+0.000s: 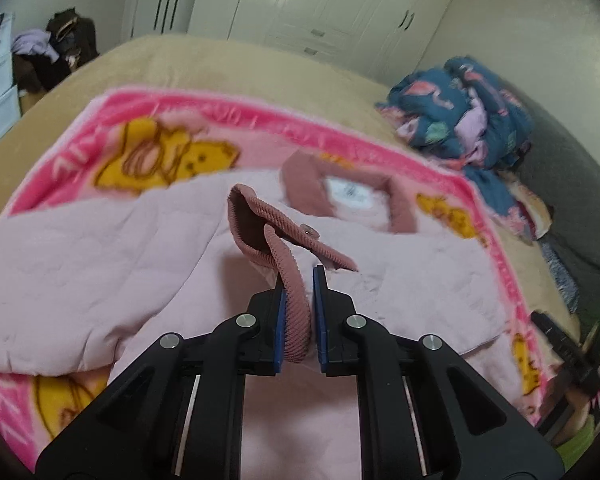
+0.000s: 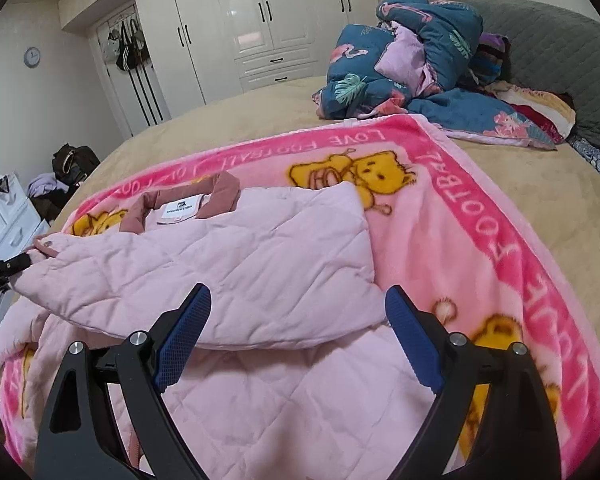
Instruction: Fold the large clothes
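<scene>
A pale pink quilted jacket (image 2: 236, 256) is spread on a pink cartoon-bear blanket (image 2: 472, 216), which is laid over a tan-covered bed (image 2: 540, 184). The jacket's dusty-rose corduroy collar (image 2: 220, 196), with a white label inside it, is seen at the far end.

The left gripper (image 1: 299, 312) is closed, its blue-padded fingers (image 1: 320, 320) pinching a ribbed dusty-rose cuff (image 1: 292, 304) of a sleeve, which is held raised above the jacket body. A metal snap is visible on the cuff band. The picture is blurred, so some movement is suggested.

The right gripper (image 2: 298, 340) is held wide open and nothing is gripped by it; it hovers just above the lower part of the jacket, near a fold edge.

One side panel is seen already laid across the body, forming a clean diagonal edge. The fold is judged to be partly done: the lifted sleeve is yet to be laid flat, and the jacket is yet to be doubled over lengthwise.

A heap of blue flamingo-print bedding (image 2: 412, 60) is piled at the head of the bed, well apart from the jacket. White wardrobes (image 2: 240, 20) are seen behind.
</scene>
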`<state>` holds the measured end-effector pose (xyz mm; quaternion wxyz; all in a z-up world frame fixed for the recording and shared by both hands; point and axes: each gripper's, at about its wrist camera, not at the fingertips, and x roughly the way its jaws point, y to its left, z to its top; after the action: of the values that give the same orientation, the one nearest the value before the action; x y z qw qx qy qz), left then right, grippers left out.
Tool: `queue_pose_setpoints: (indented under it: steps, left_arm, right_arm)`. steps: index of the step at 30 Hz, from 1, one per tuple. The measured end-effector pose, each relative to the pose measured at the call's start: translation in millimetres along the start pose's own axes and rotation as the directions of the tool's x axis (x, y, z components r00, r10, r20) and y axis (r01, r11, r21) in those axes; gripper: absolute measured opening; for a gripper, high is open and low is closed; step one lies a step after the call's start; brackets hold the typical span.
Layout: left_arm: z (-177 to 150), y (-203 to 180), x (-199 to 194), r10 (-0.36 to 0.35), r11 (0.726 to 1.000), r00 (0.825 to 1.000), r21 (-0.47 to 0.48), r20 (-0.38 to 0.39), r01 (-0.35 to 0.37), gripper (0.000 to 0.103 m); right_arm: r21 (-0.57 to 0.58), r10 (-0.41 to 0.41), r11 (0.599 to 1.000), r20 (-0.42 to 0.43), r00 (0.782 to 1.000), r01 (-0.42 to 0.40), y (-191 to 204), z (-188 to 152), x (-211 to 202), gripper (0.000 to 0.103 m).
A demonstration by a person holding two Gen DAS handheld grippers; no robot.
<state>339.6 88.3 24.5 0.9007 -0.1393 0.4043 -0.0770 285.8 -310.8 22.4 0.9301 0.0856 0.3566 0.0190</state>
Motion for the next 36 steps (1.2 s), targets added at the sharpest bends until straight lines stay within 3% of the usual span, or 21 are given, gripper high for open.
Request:
queue_pose_setpoints:
  steps: [6, 15, 17, 19, 21, 25, 28, 34, 36]
  left_arm:
    - [-26.7, 22.2, 32.9, 0.054, 0.998, 0.995, -0.016, -0.083, -0.055, 0.005]
    - [-42.8, 27.2, 43.5, 0.079, 0.997, 0.991, 0.003, -0.107, -0.079, 0.006]
    - [-45.8, 27.6, 46.2, 0.086, 0.996, 0.990, 0.007, -0.114, -0.086, 0.006]
    - [-48.0, 27.6, 50.3, 0.084, 0.996, 0.988, 0.006, -0.126, -0.084, 0.007]
    - [-50.2, 26.3, 53.0, 0.088, 0.996, 0.987, 0.015, -0.132, -0.087, 0.008]
    - [-52.1, 26.2, 50.4, 0.092, 0.996, 0.988, 0.022, -0.123, -0.090, 0.009]
    - [-51.0, 24.8, 42.3, 0.088, 0.996, 0.989, 0.024, -0.120, -0.085, 0.012]
    - [-45.9, 18.4, 18.3, 0.074, 0.997, 0.992, 0.026, -0.100, -0.072, 0.045]
    - [-44.0, 15.1, 10.3, 0.068, 0.997, 0.993, 0.026, -0.093, -0.066, 0.062]
  right_arm:
    - [-0.077, 0.005, 0.997, -0.044, 0.999, -0.009, 24.8, 4.8, 21.1, 0.088]
    - [-0.165, -0.030, 0.986, -0.121, 0.992, 0.010, 50.7, 9.0, 65.4, 0.088]
    - [-0.165, -0.080, 0.985, -0.173, 0.982, 0.051, 45.3, 5.2, 84.1, 0.088]
    - [-0.154, -0.150, 0.981, -0.247, 0.957, 0.115, 33.7, -3.1, 107.2, 0.088]
    - [-0.097, -0.123, 0.990, -0.266, 0.956, 0.100, 19.4, -12.2, 122.0, 0.096]
    - [-0.071, -0.113, 0.993, -0.267, 0.957, 0.098, 17.5, -11.9, 118.1, 0.096]
    - [-0.013, -0.043, 0.999, -0.228, 0.973, 0.041, 13.7, -7.6, 97.3, 0.096]
    - [0.043, 0.050, 0.998, -0.158, 0.986, -0.044, 16.8, -4.0, 54.3, 0.097]
    - [0.034, 0.064, 0.998, -0.144, 0.988, -0.060, 22.6, -2.6, 41.2, 0.097]
